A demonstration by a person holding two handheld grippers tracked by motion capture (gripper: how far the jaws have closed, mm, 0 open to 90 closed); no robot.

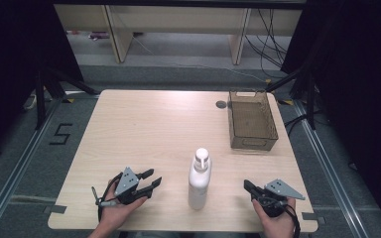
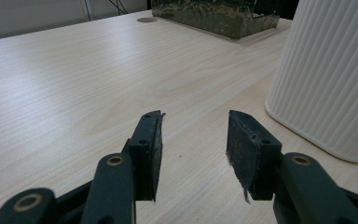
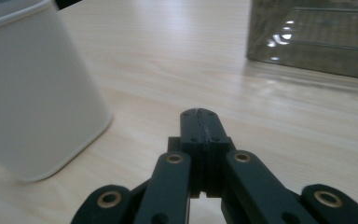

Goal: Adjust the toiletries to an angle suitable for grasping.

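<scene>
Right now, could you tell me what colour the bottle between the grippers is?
White, with a ribbed body; the bottle shows best in the high view.

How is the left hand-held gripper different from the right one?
The left hand-held gripper has its jaws spread apart with a clear gap, while the right hand-held gripper has its jaws pressed shut. The left one sits left of the white bottle, the right one on its other side. The left points toward the bottle; the right points up and left. Both are black, carry a grey plate, hold nothing, and rest low near the table edge.
</scene>
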